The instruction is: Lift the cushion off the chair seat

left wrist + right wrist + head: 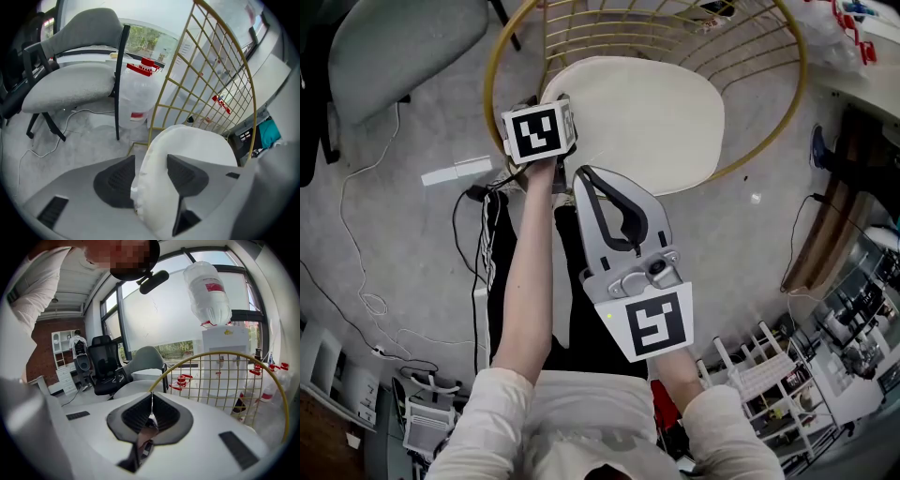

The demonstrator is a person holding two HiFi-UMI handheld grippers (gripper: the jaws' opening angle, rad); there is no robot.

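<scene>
A cream round cushion [647,122] lies on the seat of a gold wire chair [794,103]. My left gripper [546,101] points steeply down at the cushion's left edge, its marker cube hiding the jaws in the head view. In the left gripper view, the cushion's edge [197,145] is bunched up between the two dark pads of my left gripper [150,173], which press on it from both sides. My right gripper [581,176] hovers in front of the seat, apart from the cushion. Its pads meet with nothing between them in the right gripper view [151,416].
A grey chair [394,37] stands at the left, with a large water bottle [140,93] beside it. Cables [356,281] and a white power strip [455,172] lie on the grey floor. A white rack [769,375] is at lower right. A water dispenser [220,366] stands behind the wire chair.
</scene>
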